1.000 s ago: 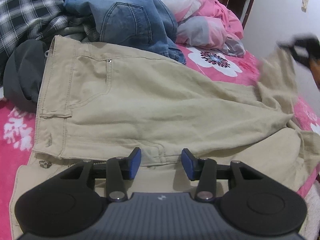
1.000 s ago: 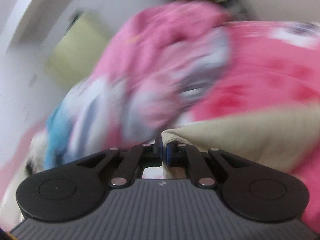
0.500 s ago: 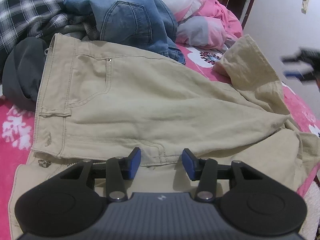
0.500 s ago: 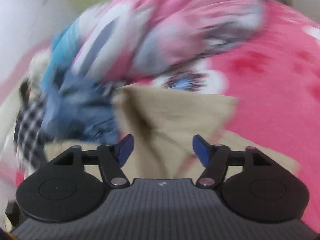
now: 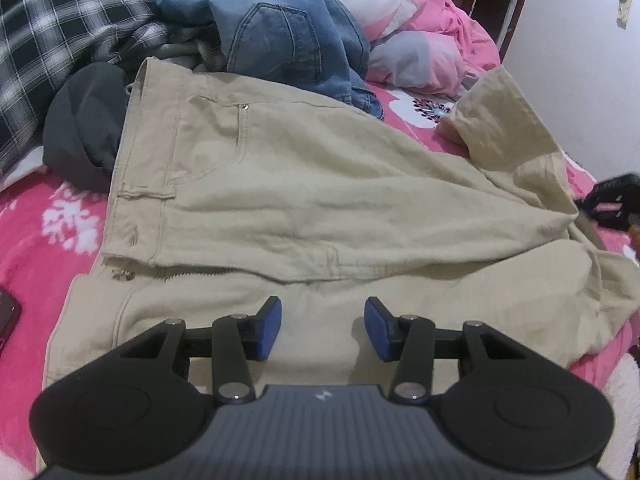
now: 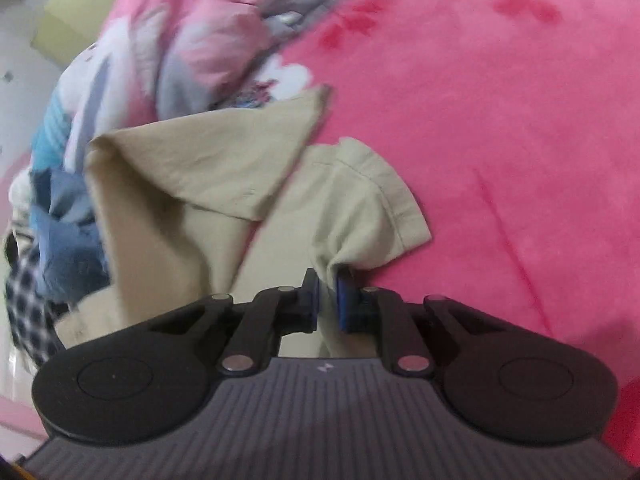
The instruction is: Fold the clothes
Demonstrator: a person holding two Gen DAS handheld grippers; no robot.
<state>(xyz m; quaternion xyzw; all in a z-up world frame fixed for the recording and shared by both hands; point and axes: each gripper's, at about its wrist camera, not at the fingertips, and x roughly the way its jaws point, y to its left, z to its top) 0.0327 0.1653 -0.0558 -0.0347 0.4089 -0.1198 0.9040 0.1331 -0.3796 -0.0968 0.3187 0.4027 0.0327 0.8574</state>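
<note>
Right gripper is closing, its blue pads pinching a bunched fold of the khaki trousers near a hemmed leg end; that leg lies crumpled on the pink floral bedspread; left gripper hovers over the seat of the same trousers, jaws standing apart with nothing between them; the trousers lie spread across the bed, waistband to the left, one leg flipped back at far right; beyond them, a heap of blue jeans, a plaid shirt and a dark grey garment; a rumpled pink duvet sits behind.
</note>
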